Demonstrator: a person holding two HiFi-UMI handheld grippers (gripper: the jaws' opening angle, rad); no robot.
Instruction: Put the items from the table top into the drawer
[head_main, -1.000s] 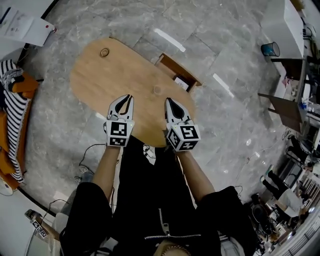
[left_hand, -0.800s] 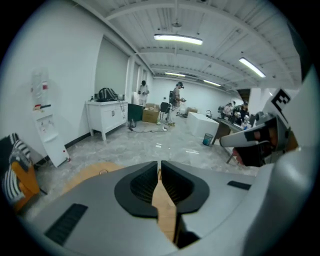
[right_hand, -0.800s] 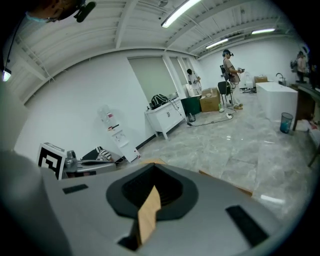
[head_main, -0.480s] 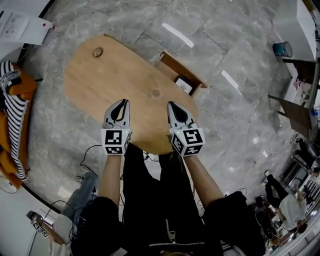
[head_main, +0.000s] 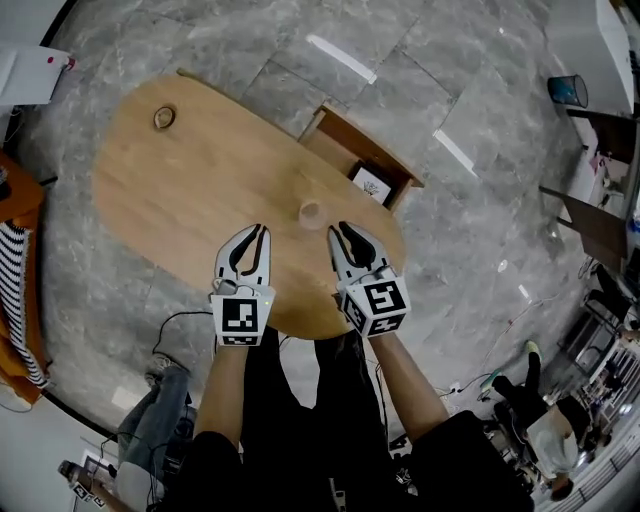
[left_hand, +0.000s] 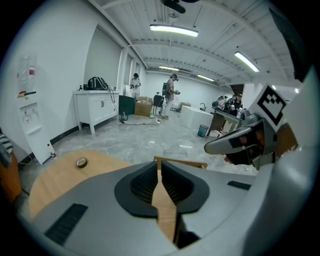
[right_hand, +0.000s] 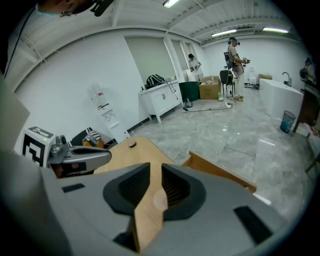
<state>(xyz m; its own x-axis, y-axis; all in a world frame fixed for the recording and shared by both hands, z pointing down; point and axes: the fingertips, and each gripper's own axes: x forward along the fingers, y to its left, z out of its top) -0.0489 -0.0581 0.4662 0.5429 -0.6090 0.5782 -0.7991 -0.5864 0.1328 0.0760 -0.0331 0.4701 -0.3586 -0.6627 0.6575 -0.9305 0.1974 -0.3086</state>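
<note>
— Starting with the head view: where are the items found?
— A small pale disc is seen on the table, just beyond and between the left gripper and the right gripper, slightly nearer the right. A roll of tape lies at the far left. The drawer stands open at the far right edge, near the disc.
— And the left gripper view?
— Its jaws are closed to a sliver; nothing is held.
— The right gripper view?
— Jaws all but closed, empty. The disc is seen straight ahead through the slit, so the right is judged better placed.
</note>
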